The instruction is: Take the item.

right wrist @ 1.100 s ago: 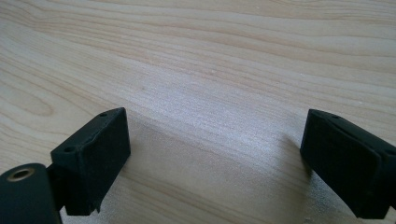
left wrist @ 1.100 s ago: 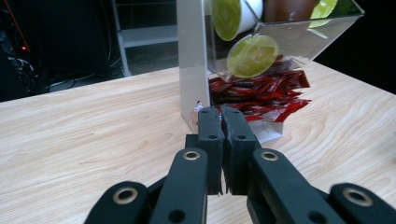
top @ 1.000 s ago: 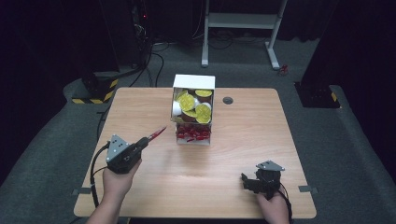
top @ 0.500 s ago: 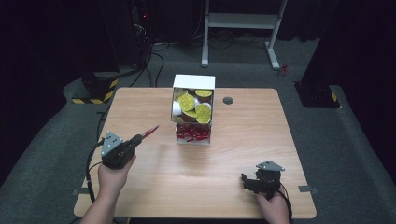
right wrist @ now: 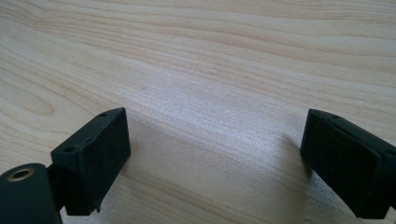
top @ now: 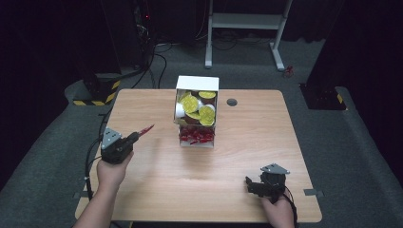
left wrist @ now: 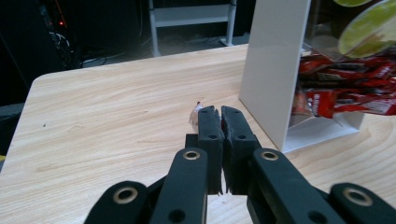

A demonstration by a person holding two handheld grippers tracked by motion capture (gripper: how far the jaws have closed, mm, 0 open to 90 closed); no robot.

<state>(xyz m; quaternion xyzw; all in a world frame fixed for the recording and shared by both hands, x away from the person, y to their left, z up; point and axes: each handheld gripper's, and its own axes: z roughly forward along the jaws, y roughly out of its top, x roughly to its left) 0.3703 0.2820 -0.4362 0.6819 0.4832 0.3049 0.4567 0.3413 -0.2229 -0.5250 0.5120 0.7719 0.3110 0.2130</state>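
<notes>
Red thin sachet (top: 145, 128) clamped in left gripper (top: 134, 137) (just left of white-and-clear dispenser box (top: 197, 90)); right gripper (right wrist: 212, 158) spread wide over wooden bench (top: 247, 142).

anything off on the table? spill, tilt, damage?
Nothing stands out. The dispenser stands upright mid-table, red packets inside its lower tray, none spilled. The left gripper is shut on one red packet, by design. The right gripper rests open on the table.
</notes>
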